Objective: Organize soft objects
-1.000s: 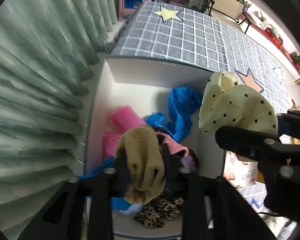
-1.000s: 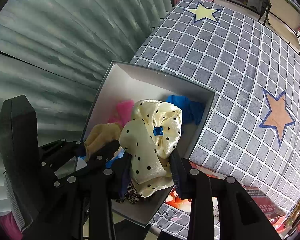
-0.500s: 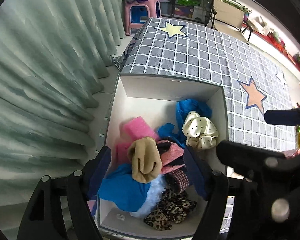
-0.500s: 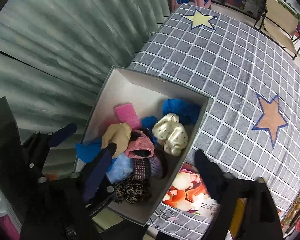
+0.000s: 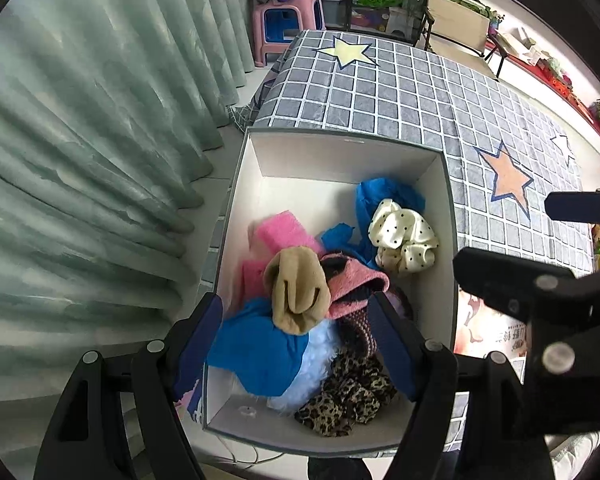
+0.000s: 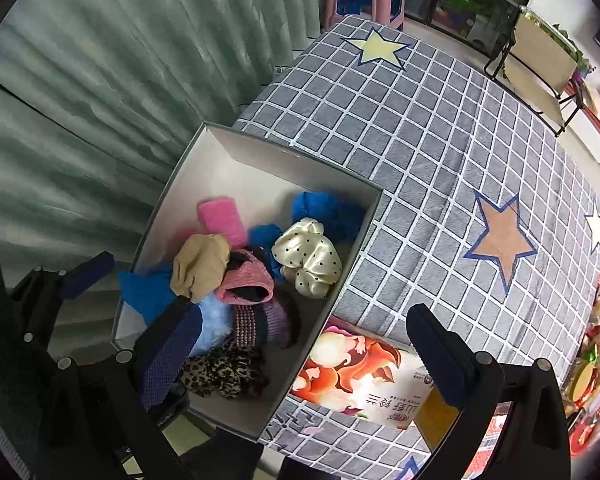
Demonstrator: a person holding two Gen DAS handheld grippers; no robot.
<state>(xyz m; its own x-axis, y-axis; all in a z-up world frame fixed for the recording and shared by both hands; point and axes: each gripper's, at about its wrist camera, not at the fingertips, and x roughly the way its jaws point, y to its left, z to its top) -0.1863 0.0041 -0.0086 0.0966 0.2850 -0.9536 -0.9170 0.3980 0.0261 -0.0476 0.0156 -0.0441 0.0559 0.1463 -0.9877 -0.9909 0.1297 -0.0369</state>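
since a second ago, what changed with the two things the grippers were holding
Both were let go. The right hand-held gripper opened and the cream polka-dot scrunchie dropped into the white box, beside the blue cloth. The left hand-held gripper opened too, leaving the tan sock on the pile. The box, pink cloth and leopard-print piece stayed put.

A box [image 6: 364, 236] sits at the table's [image 6: 440, 152] near corner beside the curtain [image 6: 100, 80], holding a heap of soft things with a dotted scrunchie [image 6: 308, 260] against its right wall, a folded sock [image 6: 198, 264] left of it, and a picture book [image 6: 364, 380] lying just outside that wall.
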